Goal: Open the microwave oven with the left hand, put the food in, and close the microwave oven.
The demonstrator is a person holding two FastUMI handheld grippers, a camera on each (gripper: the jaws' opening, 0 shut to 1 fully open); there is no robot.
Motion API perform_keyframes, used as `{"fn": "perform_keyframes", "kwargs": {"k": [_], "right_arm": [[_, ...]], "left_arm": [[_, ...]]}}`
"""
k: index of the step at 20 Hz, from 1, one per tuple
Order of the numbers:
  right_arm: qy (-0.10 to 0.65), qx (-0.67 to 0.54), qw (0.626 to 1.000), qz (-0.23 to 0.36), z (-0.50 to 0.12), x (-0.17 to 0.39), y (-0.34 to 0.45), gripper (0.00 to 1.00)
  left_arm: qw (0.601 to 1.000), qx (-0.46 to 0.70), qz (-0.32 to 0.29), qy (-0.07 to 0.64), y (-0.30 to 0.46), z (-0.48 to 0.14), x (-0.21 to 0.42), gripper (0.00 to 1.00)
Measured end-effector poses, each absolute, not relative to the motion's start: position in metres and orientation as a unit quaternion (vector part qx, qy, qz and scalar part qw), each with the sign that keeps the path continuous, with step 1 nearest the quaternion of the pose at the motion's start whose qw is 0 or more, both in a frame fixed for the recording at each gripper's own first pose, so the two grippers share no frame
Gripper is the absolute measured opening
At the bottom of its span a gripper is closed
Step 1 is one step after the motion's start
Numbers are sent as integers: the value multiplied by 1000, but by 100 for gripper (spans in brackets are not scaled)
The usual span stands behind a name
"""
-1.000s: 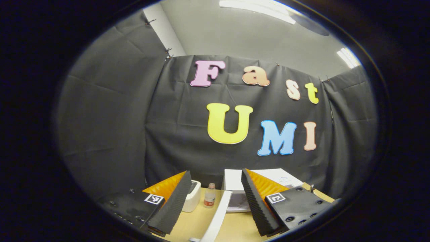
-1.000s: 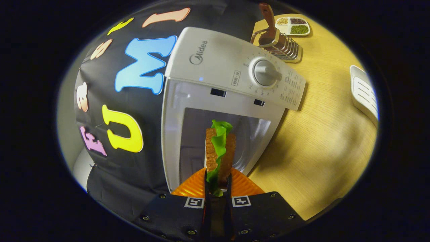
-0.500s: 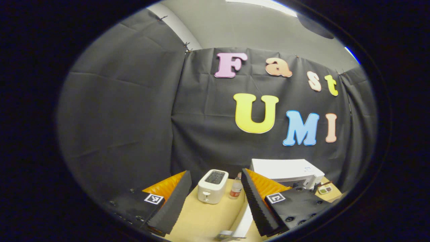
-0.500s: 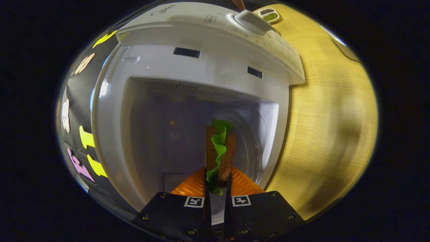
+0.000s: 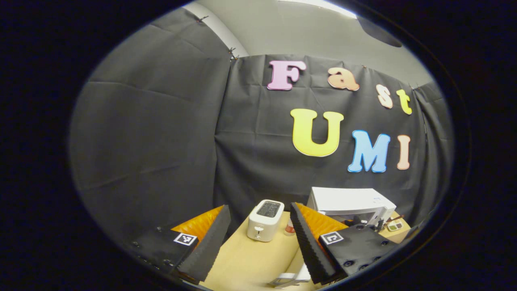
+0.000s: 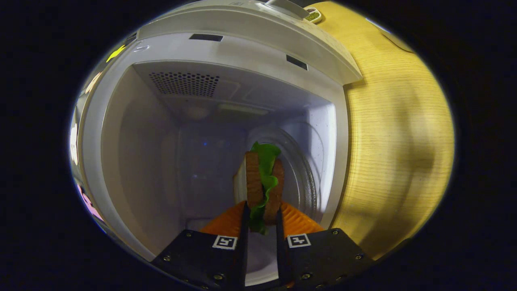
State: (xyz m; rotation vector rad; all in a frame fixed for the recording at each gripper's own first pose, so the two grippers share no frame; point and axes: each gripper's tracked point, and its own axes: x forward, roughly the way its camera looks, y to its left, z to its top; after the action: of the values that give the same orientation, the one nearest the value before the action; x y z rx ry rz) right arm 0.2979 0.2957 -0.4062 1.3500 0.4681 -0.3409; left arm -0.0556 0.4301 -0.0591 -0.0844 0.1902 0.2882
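Observation:
The white microwave stands open, its cavity wide before my right gripper. That gripper is shut on a sandwich of two brown bread slices with green lettuce, held on edge inside the door opening, in front of the glass turntable. In the left gripper view the microwave sits at the right rear of the wooden table. The edge of its open door shows low between the fingers. My left gripper hangs open and holds nothing, well back from the oven.
A white toaster stands on the table left of the microwave, with a small bottle half hidden beside it. A small dish of grains lies past the microwave's control panel. Bare tabletop lies beside the oven.
My right gripper has carried the sandwich forward from outside the microwave into its opening. The left gripper has drawn back and swung, bringing the toaster and the whole microwave into its view.

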Motion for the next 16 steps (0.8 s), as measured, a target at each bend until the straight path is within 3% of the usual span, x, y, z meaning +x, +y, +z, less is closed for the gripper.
{"fn": "perform_keyframes", "kwargs": {"k": [2, 3, 4, 5, 8, 11, 16], "right_arm": [[214, 609, 751, -138, -397, 294, 298, 42], [213, 597, 763, -126, -390, 293, 299, 62], [223, 575, 778, -118, -386, 289, 300, 72], [239, 553, 790, -117, -386, 281, 300, 96], [272, 510, 809, -102, -384, 250, 302, 98], [297, 397, 865, -72, -373, 209, 292, 98], [249, 208, 946, -3, -306, 160, 259, 98]], "left_arm": [[988, -50, 126, 78, 425, -50, -52, 96], [989, -51, 120, 74, 424, -49, -50, 95], [990, -51, 114, 71, 421, -49, -46, 95], [991, -53, 106, 69, 415, -50, -41, 95], [993, -62, 84, 61, 399, -44, -29, 95], [995, -69, 52, 44, 372, -34, -17, 95], [997, -71, -2, 39, 325, -33, 0, 95]]}}
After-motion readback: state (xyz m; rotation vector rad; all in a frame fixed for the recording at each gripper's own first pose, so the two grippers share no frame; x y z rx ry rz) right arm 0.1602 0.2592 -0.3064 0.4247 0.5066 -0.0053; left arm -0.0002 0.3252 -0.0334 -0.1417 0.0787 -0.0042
